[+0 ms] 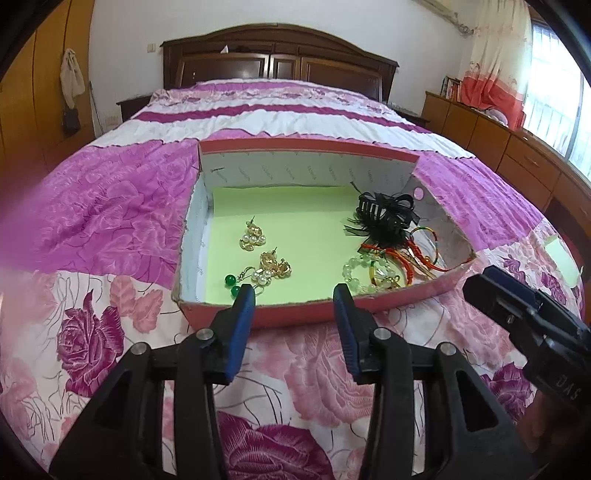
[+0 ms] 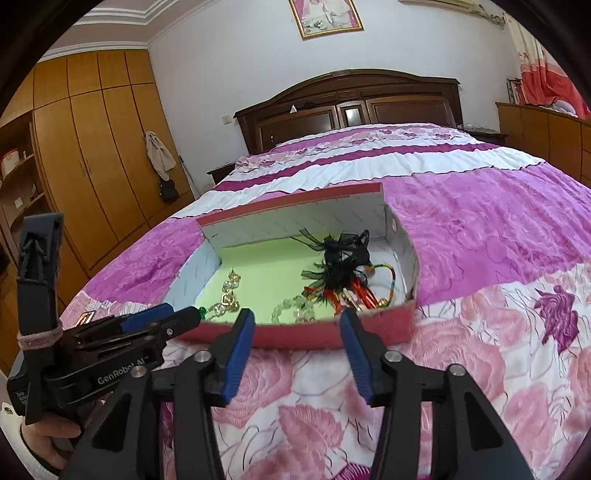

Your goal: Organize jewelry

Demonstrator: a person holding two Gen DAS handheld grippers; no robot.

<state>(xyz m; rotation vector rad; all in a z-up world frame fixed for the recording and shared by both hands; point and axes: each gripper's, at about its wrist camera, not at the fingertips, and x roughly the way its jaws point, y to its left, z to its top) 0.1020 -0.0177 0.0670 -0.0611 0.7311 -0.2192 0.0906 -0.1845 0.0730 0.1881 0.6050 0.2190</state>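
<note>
Floral pink-and-purple bedspread [image 1: 110,206] covering bed, filling centre. Dark wooden headboard [image 1: 280,59] standing at 12 o'clock against white wall. Framed picture [image 2: 325,16] hanging above headboard at 12. Wooden wardrobe [image 2: 92,147] standing at 9 o'clock, pale cloth bag [image 2: 159,155] hanging beside it. Low wooden cabinets [image 1: 517,147] running at 3 o'clock; orange-and-cream curtain [image 1: 495,55] hanging at 2.

Box [image 1: 295,314] is set on the bed [image 1: 110,206], near its foot edge. Earrings [image 1: 258,254] are laid in the box's left half; hair clip [image 1: 386,212] and bracelets [image 1: 391,264] are piled in its right front corner.
</note>
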